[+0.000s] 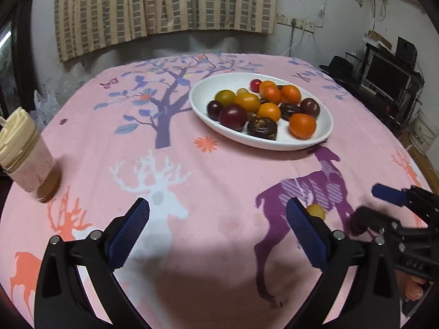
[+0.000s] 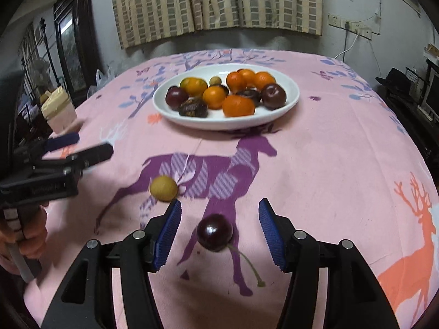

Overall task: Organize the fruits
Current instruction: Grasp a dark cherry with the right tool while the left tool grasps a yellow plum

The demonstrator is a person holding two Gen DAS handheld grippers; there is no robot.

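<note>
Because the right hand-held gripper [image 2: 219,233] stands part open, gripping nothing, around the cherry [image 2: 214,232] lying on the surface [image 2: 329,164], off-centre pads could roll it away from the plate [image 2: 288,104].

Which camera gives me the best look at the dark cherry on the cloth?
The right wrist view: the cherry lies whole, stem and all, between that gripper's open jaws. In the left wrist view I cannot pick it out; only a small yellow fruit shows there.
</note>
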